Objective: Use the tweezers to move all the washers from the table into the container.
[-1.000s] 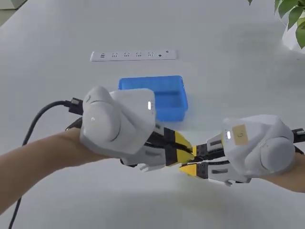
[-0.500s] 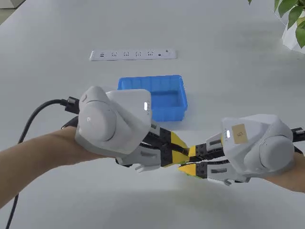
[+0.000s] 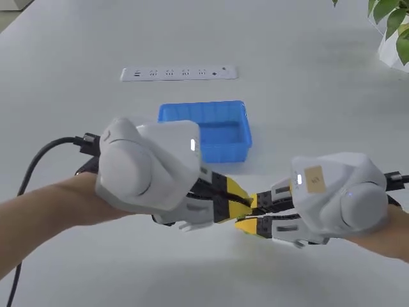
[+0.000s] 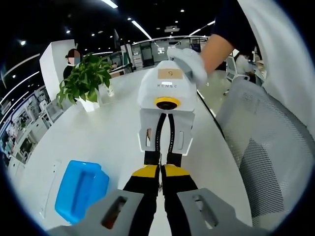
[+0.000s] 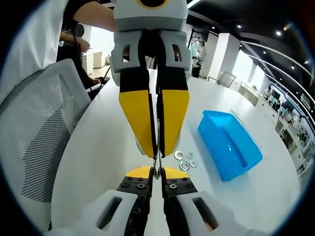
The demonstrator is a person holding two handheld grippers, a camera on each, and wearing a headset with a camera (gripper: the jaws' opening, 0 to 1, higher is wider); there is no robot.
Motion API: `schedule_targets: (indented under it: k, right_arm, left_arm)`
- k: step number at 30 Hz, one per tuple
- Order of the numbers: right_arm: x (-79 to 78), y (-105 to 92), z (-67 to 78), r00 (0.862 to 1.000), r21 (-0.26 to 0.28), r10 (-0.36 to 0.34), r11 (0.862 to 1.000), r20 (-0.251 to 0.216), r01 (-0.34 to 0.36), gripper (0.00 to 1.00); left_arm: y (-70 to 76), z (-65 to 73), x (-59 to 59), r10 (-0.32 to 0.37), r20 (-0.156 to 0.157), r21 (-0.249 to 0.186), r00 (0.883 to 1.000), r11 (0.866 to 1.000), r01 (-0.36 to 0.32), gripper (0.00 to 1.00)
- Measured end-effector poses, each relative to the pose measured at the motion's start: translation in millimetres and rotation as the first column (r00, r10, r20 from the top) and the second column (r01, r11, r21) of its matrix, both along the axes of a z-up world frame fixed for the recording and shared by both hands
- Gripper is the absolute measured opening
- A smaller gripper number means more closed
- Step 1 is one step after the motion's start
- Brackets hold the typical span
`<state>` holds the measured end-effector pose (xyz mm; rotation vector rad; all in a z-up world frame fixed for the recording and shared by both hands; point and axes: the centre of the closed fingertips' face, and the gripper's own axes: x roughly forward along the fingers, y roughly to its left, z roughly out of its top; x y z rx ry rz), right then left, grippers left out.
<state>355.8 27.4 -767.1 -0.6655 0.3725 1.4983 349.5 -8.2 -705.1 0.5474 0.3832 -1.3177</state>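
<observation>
Several washers [image 5: 184, 160] lay clustered on the table [image 5: 98, 162], and the blue container [image 5: 229, 142] looked empty. In the right gripper view the two grippers met tip to tip. The left gripper [image 5: 157, 150] had its jaws narrow, pinching the tweezers [image 5: 157, 164], and the right gripper [image 5: 156, 173] was closed on the same thin strip's near end. The step seemed to be settling the hold before any pick. The washers sat near, at two o'clock from the right tips, with the container farther along that line. Next, one gripper would need to release so the tweezers could swing to the cluster.
</observation>
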Motion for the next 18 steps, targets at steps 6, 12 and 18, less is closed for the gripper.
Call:
schedule_targets:
  k: [6, 12, 18]
  right_arm:
    - [1.1, 12.7, 5.0, 1.000, 0.016, 0.006, 1.000, 0.015, -0.006, 0.08]
    - [0.8, 20.5, 7.1, 1.000, 0.025, 0.007, 1.000, 0.025, -0.008, 0.10]
    - [0.8, 23.0, 7.6, 1.000, 0.031, 0.000, 1.000, 0.016, 0.000, 0.11]
  left_arm:
    - [16.0, 4.4, 0.9, 0.023, 0.009, -0.001, 1.000, 1.000, -0.023, 0.05]
    - [24.8, 6.7, -0.2, 0.047, 0.006, -0.007, 0.999, 0.999, -0.047, 0.05]
    - [29.3, 8.1, -0.5, 0.061, -0.006, -0.015, 0.998, 0.998, -0.061, 0.05]
